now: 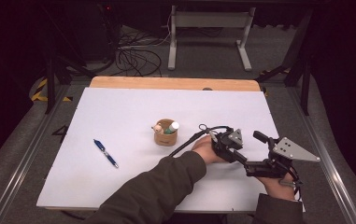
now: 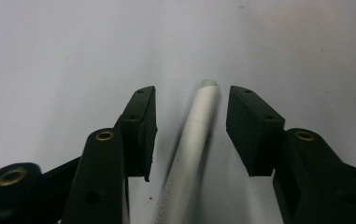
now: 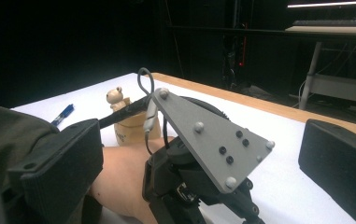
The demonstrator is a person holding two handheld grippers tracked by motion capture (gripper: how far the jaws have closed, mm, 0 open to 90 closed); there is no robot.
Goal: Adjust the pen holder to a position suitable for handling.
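We see the left gripper (image 2: 192, 135) lowered over the white table cover (image 1: 119, 112), its jaws spread apart with a white marker (image 2: 192, 140) lying between them — untouched by either pad. The marker's long axis runs nearly straight away from the gripper's camera, leaning slightly right, and its pale greenish end cap points away from us. In the high view the left gripper (image 1: 229, 147) sits right of centre, crossed over toward the right gripper (image 1: 269, 156). The right gripper's jaws also stand wide open with nothing in them. A tan cup (image 1: 166, 135) near the middle holds a pen topped with a small bear figure and a white-capped marker — both upright. Well to its left a blue pen (image 1: 105, 153) lies flat, running diagonally from far-left to near-right.
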